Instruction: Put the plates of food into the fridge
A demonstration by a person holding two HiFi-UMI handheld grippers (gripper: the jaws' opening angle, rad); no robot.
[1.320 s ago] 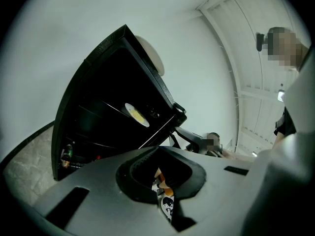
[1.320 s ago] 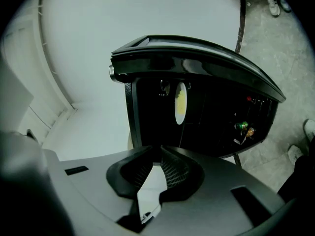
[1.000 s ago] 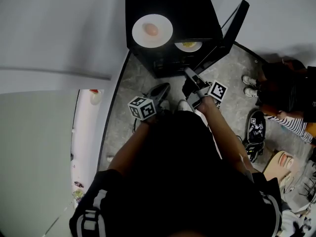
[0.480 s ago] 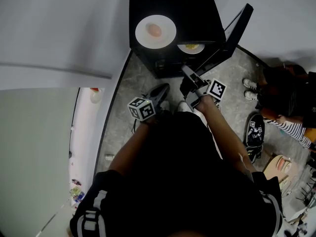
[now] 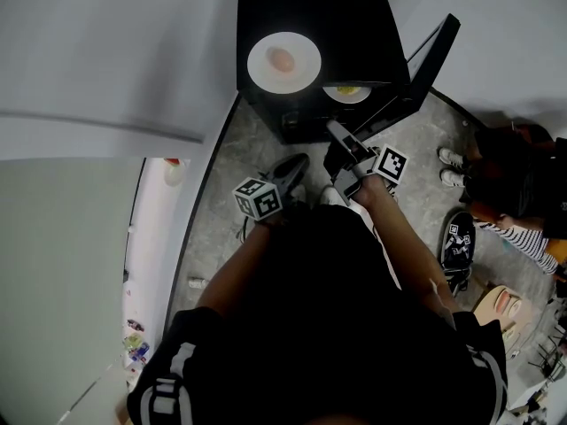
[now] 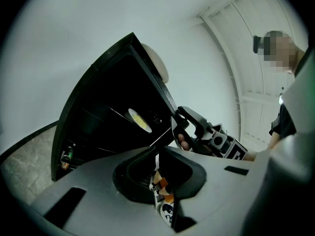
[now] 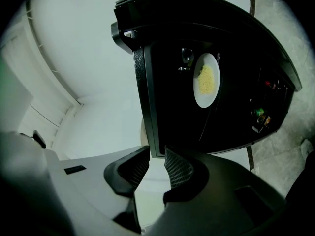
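I list first the black fridge (image 5: pixel 310 7), standing on the floor with its door (image 5: pixel 427 56) swung open on the right. Next, one plate of pink food (image 5: pixel 283 60) lies on the fridge top near its front left corner, and one plate of yellow food (image 5: pixel 347 91) sits on a shelf inside, on the door side. The right tongs (image 7: pixel 156 156) have just been opening, narrowly parted with the door's edge between them and neither pad pressing it. The left tongs (image 6: pixel 157 157) show only a slim gap and hold nothing.
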